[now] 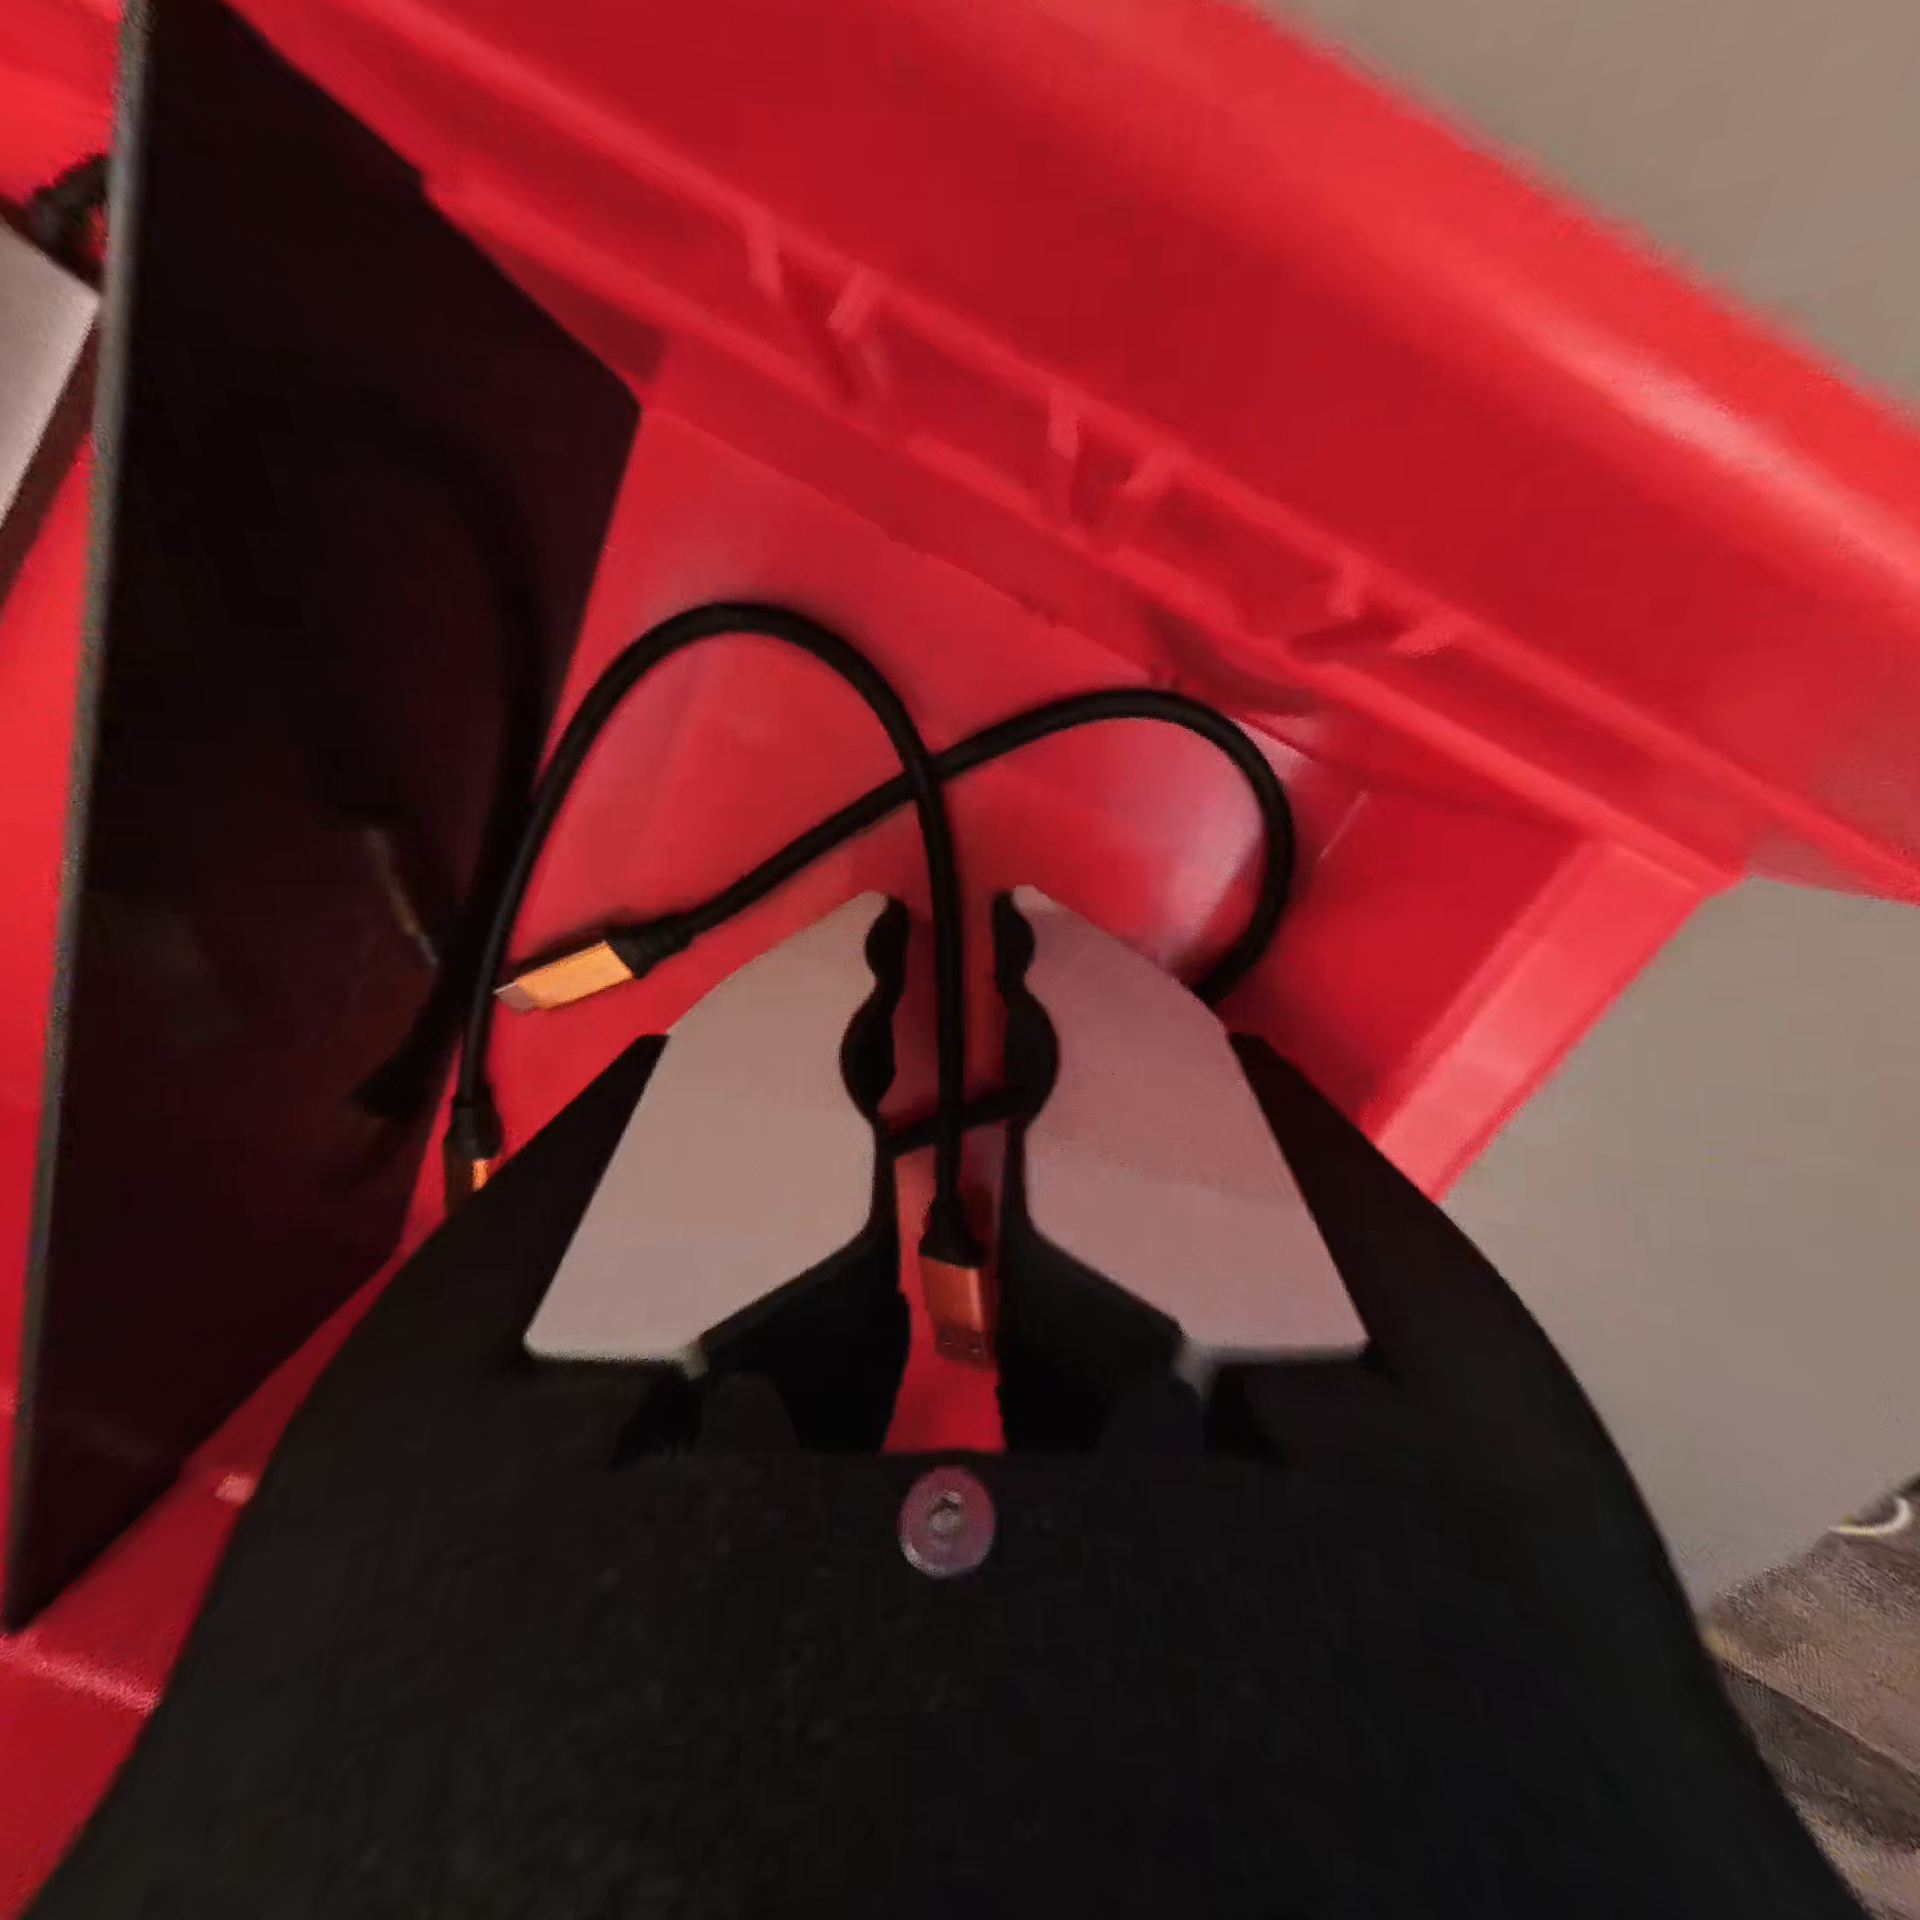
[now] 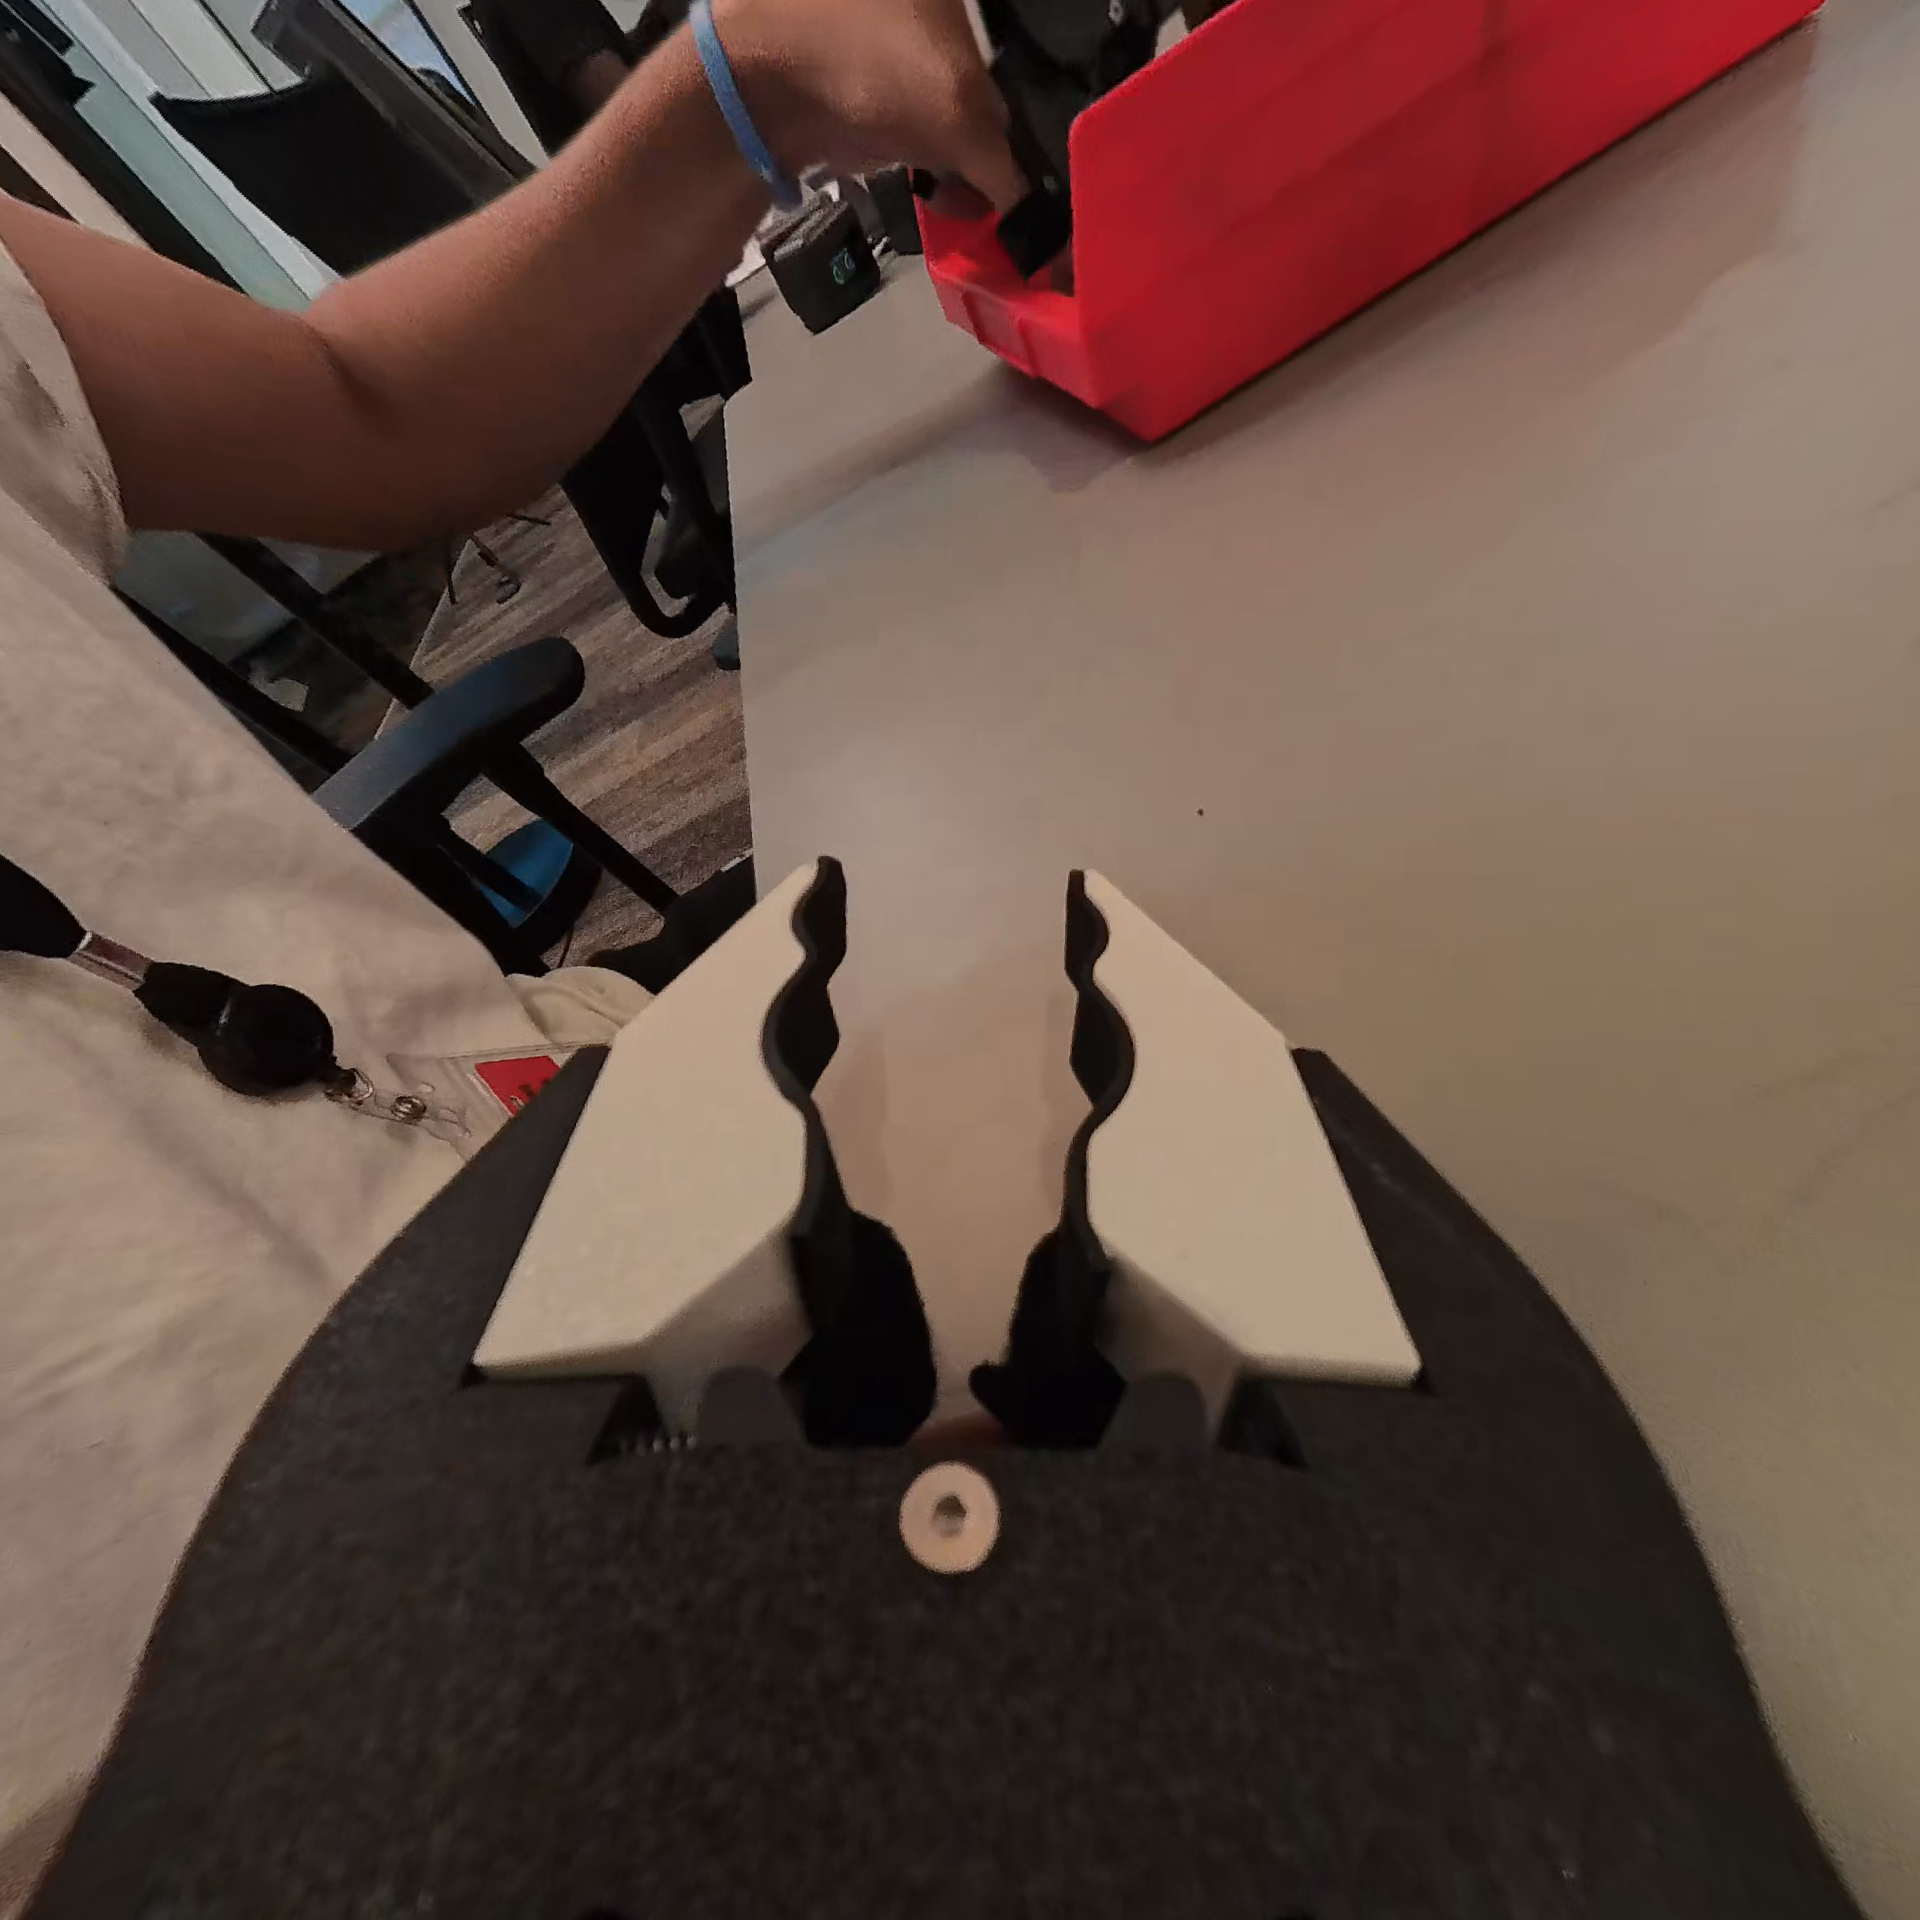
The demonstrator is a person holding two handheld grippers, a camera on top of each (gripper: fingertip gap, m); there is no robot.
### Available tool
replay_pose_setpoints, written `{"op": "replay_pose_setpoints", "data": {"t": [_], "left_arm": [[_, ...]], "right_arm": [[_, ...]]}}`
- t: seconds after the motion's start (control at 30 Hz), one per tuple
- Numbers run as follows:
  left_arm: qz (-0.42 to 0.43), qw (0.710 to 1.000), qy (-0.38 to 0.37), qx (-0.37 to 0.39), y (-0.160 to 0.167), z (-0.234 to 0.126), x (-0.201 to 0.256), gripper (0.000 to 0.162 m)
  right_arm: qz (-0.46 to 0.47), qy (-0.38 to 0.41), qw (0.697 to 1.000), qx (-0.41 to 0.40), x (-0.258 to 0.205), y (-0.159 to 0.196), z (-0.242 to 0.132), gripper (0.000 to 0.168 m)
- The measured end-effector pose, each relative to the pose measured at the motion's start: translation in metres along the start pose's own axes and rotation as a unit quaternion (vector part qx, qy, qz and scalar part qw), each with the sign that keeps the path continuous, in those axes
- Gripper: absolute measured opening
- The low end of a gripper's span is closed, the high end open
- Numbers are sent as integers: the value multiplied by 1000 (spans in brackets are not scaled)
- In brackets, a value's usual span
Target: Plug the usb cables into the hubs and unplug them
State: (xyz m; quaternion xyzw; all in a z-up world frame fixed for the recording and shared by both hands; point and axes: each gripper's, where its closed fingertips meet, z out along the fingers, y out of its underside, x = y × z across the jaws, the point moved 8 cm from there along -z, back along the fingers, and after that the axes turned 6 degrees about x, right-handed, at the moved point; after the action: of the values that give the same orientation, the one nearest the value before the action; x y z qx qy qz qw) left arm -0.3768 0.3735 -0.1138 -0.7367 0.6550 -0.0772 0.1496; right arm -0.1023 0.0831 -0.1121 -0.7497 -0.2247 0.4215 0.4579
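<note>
In the left wrist view my left gripper (image 1: 951,904) reaches down into a red plastic bin (image 1: 1143,312). Black braided cables (image 1: 914,748) with orange plugs (image 1: 571,977) lie looped on the bin floor. One cable runs down the narrow gap between my fingers, ending in an orange plug (image 1: 956,1299) near the palm. Red shows on both sides of it, so the jaws are not pinching it. My right gripper (image 2: 956,883) is open and empty above the grey table (image 2: 1403,779). The right wrist view shows the bin (image 2: 1351,208) far off with a hand (image 2: 873,94) at its near end.
A dark flat panel (image 1: 312,727) stands against the bin's left wall beside the cables. The table edge (image 2: 743,623) runs along the left, with office chairs (image 2: 468,727) and floor beyond. The person's arm and light shirt (image 2: 156,1143) fill the left side. The left gripper's tips are roughly 35 centimetres from the right gripper's.
</note>
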Motion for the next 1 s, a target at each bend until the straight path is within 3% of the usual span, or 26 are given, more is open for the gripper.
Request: {"op": "replay_pose_setpoints", "data": {"t": [0.03, 0.13, 0.23, 0.37, 0.47, 0.67, 0.8, 0.83, 0.87, 1.0], "left_arm": [[1, 1000, -7, -2, 1, 0, -1, 4], [44, 997, -60, 4, 4, -11, -1, 4], [64, 989, -107, 84, 1, -50, 6, 4], [149, 951, -202, 181, -8, -112, 38, 4], [232, 911, -239, 243, -27, -134, 85, 3], [375, 840, -320, 228, -76, -98, 175, 3], [429, 823, -304, 213, -94, -53, 216, 4], [441, 818, -303, 212, -97, -44, 224, 4], [452, 812, -303, 212, -99, -37, 231, 3], [431, 821, -294, 232, -103, -27, 245, 3]], "right_arm": [[1, 1, 1000, 1, 0, 0, -1, 41], [5, 8, 1000, 6, 4, -2, -2, 40], [-1, 26, 999, 20, 6, -6, -1, 40], [-4, 63, 996, 55, 10, -17, 2, 40], [16, 76, 992, 98, 11, -29, 5, 40], [149, 2, 970, 189, 6, -56, 20, 49], [186, -23, 961, 201, 5, -63, 26, 50], [189, -16, 963, 193, 7, -60, 27, 38], [185, 0, 967, 174, 10, -55, 27, 7], [190, 40, 971, 139, 22, -41, 16, 4]]}}
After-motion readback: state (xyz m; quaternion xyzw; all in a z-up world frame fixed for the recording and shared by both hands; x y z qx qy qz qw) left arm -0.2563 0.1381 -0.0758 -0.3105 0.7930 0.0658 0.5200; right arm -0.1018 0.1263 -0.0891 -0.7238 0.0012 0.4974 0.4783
